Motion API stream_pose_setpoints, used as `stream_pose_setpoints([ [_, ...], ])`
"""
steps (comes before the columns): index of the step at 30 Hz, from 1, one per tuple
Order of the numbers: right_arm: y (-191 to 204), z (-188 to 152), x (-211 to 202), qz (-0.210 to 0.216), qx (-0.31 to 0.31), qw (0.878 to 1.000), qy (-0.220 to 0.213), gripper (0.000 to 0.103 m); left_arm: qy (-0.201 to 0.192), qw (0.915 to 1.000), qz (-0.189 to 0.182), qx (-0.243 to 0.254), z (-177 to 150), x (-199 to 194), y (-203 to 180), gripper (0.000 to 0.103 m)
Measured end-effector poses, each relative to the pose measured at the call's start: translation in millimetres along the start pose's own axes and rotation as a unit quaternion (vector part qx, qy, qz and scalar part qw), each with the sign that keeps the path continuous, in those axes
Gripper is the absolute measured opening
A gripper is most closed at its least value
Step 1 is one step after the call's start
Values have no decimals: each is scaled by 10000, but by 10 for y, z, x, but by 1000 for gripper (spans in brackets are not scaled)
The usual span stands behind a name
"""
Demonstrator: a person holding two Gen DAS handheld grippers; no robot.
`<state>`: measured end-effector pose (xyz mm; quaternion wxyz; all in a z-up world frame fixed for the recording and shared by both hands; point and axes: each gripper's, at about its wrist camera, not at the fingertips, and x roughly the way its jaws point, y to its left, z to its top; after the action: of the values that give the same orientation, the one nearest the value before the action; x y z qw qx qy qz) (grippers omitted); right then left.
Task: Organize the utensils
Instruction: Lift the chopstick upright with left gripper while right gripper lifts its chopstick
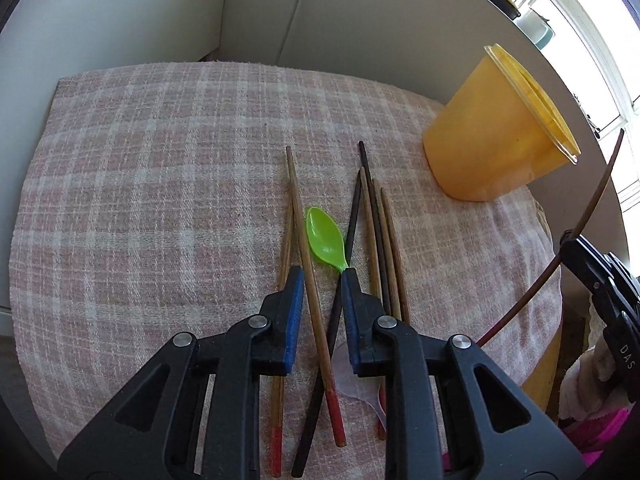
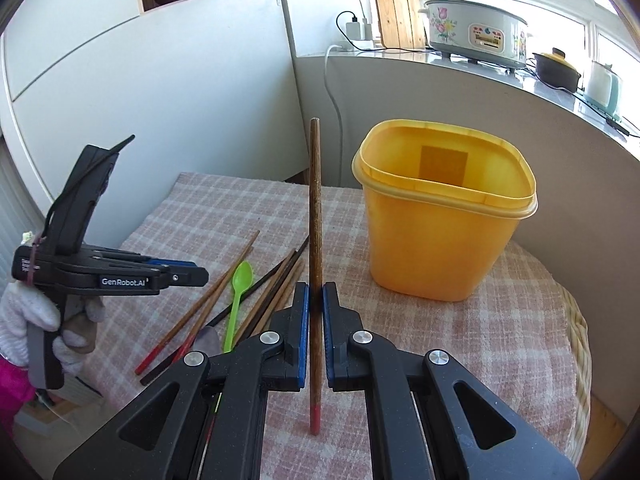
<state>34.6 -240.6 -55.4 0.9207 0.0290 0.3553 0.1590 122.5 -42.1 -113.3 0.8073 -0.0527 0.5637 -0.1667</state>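
Several wooden and dark chopsticks (image 1: pixel 376 224) lie on a pink plaid cloth (image 1: pixel 160 184) with a green plastic spoon (image 1: pixel 324 238) among them. My left gripper (image 1: pixel 320 276) is open and hovers low over them, with a red-tipped chopstick (image 1: pixel 316 304) between its jaws. My right gripper (image 2: pixel 315 292) is shut on a brown chopstick (image 2: pixel 315 216) and holds it upright, left of the empty yellow container (image 2: pixel 444 216). The container (image 1: pixel 492 136) stands at the cloth's far right. The right gripper (image 1: pixel 600 276) shows at the left view's right edge.
A pale translucent spoon (image 1: pixel 360 388) lies under the left gripper. The cloth covers a wicker table (image 2: pixel 580 344). White cabinets and a wall stand behind. A ledge (image 2: pixel 400 54) holds a rice cooker (image 2: pixel 476 34), pot and kettle.
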Motion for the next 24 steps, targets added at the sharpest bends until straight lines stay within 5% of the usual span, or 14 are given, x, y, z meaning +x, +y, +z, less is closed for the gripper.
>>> stream_pose_setpoints([
  [10,-38,11,62,29,67,10000,31,5,370,9992,135,-42,69,293,-30,18],
  [24,-69,19,82,61,92,9999,67,5,322,9981,496,199,215,597,-238,14],
])
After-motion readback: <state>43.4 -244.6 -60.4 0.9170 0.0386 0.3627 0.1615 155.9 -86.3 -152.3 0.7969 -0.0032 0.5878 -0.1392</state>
